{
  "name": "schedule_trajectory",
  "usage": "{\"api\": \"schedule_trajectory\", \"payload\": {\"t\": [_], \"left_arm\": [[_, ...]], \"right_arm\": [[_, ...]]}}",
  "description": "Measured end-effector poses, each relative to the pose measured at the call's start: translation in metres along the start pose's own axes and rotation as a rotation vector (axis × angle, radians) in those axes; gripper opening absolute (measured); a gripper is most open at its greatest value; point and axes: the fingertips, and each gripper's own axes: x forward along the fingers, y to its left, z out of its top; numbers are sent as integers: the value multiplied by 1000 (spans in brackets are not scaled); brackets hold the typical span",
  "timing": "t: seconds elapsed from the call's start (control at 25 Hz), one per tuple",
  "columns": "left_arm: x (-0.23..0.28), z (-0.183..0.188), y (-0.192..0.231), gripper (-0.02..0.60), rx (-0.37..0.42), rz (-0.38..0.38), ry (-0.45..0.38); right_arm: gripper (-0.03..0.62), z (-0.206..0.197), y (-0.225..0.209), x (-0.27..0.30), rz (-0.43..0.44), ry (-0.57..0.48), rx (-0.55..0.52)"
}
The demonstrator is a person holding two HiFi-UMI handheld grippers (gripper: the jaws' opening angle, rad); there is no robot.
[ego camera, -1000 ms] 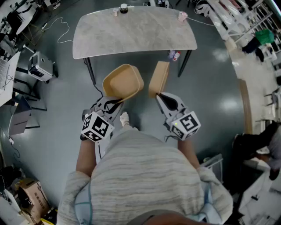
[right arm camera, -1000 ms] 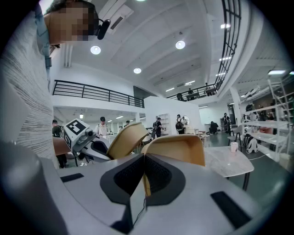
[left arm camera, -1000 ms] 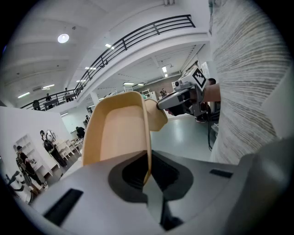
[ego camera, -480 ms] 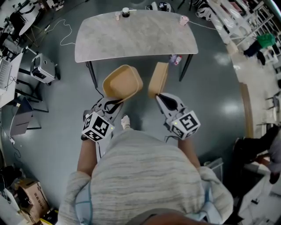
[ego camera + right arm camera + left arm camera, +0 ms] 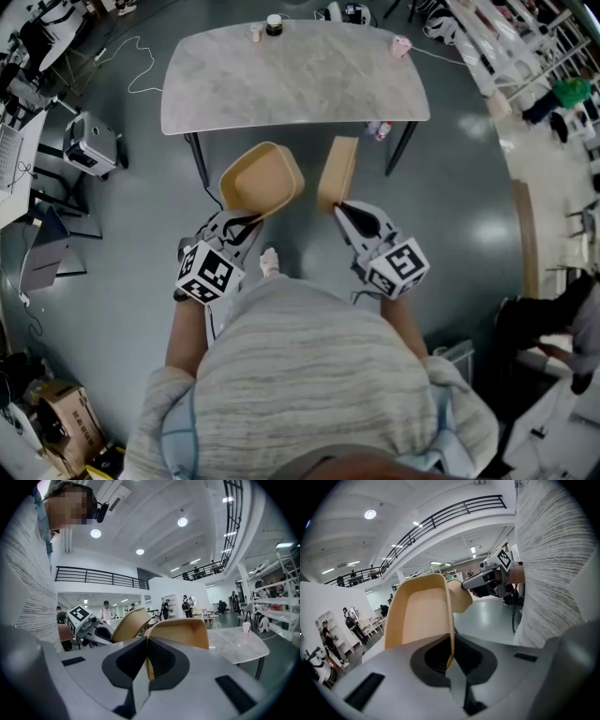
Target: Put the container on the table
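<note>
Held just short of marbled table (image 5: pixel 291 75), over grey floor (image 5: pixel 459 187): left gripper (image 5: pixel 246 218) pinching tan container (image 5: pixel 262 176), right gripper (image 5: pixel 343 205) pinching second container (image 5: pixel 338 172).

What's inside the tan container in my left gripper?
Nothing shows inside the tan container: bare floor and walls. The left gripper, shut on its rim, hides a bit there.

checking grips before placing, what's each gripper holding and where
The left gripper is shut on the side wall of an open tan container; the right gripper is shut on the edge of a second tan container.
</note>
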Motion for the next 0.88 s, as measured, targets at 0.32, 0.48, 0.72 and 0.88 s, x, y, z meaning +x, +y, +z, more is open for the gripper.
{"api": "schedule_trajectory", "payload": {"t": [0.32,0.48,0.72,0.88], "left_arm": [[13,-17,64,8,-15,14,-18],[15,-25,103,8,-2,21,-35],[17,-46,149,9,2,24,-34],[24,-56,166,9,-18,17,-27]], "right_arm": [[11,15,-27,63,1,29,-22],[11,27,-36,101,-2,20,-42],[11,31,-47,147,-13,19,-26],[11,30,-55,166,-2,46,-17]]}}
